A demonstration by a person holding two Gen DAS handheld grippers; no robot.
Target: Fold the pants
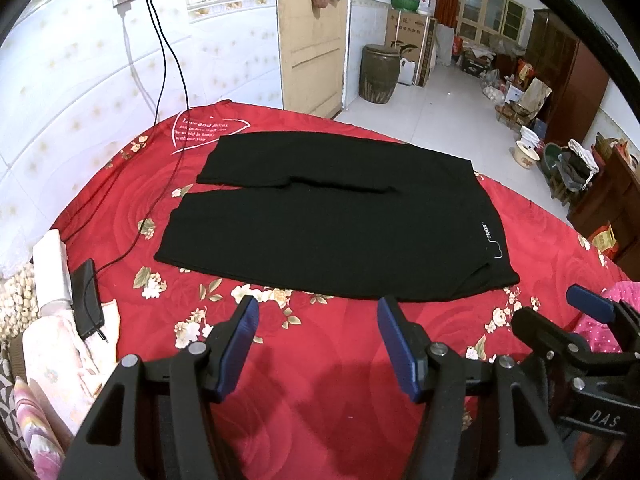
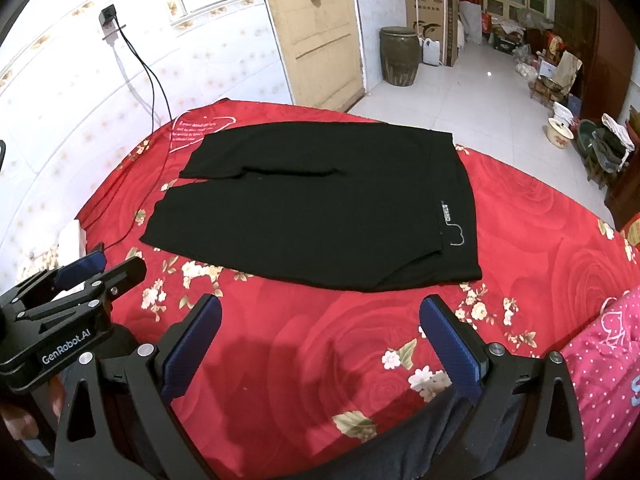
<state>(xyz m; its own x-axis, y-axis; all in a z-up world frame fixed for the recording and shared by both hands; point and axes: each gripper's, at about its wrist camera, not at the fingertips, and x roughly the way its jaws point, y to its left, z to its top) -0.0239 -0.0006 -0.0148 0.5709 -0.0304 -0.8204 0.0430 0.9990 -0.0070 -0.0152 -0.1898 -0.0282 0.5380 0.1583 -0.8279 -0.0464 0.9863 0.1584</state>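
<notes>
On the red flowered bedspread [image 1: 328, 360] we see the black pants [image 1: 332, 216] lying flat, legs toward the tiled wall [image 1: 72, 80], waistband toward the open floor. We hold our left gripper [image 1: 318, 340] and right gripper [image 2: 320, 340] above the bedspread just short of the pants' near edge, both with jaws spread and nothing between them. Beside the wall lie a black phone [image 1: 89, 300] and its cable [image 1: 176, 64]. Beyond the bed stand a brown jar [image 1: 379, 74], a cardboard box [image 1: 410, 36] and a dark wardrobe [image 1: 568, 76].
</notes>
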